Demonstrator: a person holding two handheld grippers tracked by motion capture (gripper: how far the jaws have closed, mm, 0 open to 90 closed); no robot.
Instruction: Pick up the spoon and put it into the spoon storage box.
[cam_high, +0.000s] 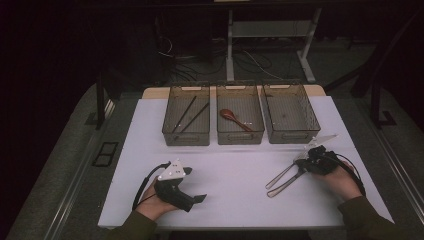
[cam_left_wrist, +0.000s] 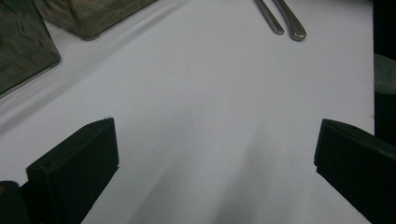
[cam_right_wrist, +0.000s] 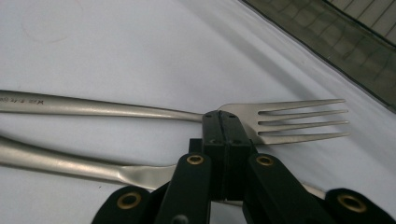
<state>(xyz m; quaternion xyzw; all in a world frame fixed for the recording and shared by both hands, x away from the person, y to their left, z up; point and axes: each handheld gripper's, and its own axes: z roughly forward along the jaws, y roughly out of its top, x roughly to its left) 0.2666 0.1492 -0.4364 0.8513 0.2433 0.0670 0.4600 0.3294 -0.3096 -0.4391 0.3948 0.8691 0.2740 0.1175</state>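
A steel fork (cam_right_wrist: 289, 123) lies flat on the white table, its handle running left in the right gripper view. A second steel utensil (cam_right_wrist: 70, 163) lies beside it, its head hidden under the gripper. My right gripper (cam_right_wrist: 222, 119) is shut, jaws pressed together with their tips just over the fork's neck, nothing visibly between them. In the high view both utensils (cam_high: 281, 179) lie at the right front, with the right gripper (cam_high: 306, 162) at their far ends. My left gripper (cam_high: 199, 198) rests at the left front, open and empty (cam_left_wrist: 215, 154); it sees both handle ends (cam_left_wrist: 282, 21) ahead.
Three mesh bins stand in a row at the back: the left bin (cam_high: 186, 135) holds dark chopsticks (cam_high: 190, 116), the middle bin (cam_high: 240, 136) holds a red-brown spoon (cam_high: 234, 118), the right bin (cam_high: 295, 134) looks bare. White tabletop (cam_high: 235, 175) stretches between the hands.
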